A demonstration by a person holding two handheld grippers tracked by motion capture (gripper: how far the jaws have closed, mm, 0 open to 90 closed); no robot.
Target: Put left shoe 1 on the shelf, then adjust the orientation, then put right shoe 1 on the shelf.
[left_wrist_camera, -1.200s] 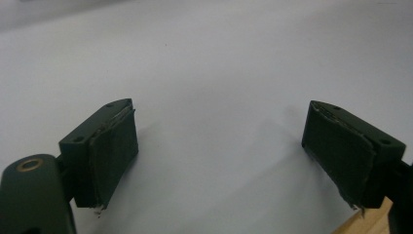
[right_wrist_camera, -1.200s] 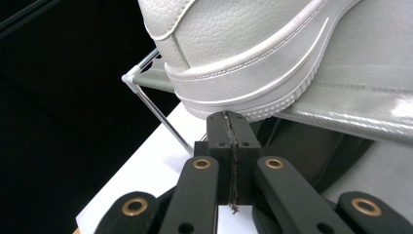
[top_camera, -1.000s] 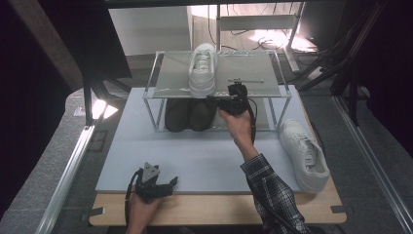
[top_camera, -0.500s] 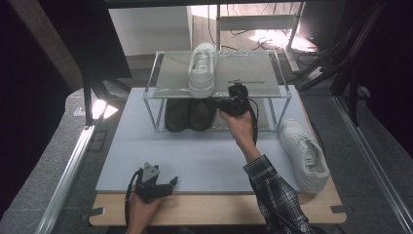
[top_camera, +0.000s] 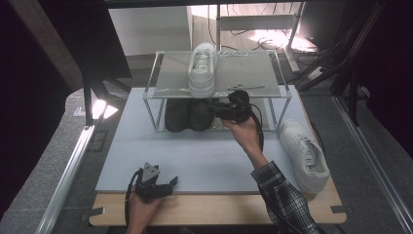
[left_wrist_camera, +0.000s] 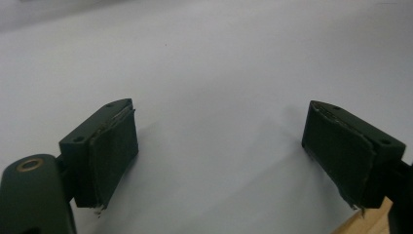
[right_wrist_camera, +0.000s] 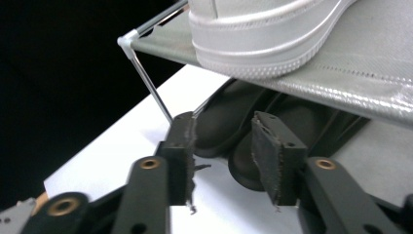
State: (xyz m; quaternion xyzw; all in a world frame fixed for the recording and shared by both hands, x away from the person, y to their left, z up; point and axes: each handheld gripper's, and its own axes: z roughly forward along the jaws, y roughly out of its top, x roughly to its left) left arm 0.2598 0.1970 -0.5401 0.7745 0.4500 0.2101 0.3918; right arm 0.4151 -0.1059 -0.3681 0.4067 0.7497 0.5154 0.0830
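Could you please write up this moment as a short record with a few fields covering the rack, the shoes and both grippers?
rack: two-tier rack at the far side of the light mat
top tier: one white sneaker
lower tier: pair of black shoes, side by side
off rack: second white sneaker on the mat's right edge
right gripper: open, empty, at the lower tier beside the black shoes
left gripper: open, empty, low over the mat's near edge
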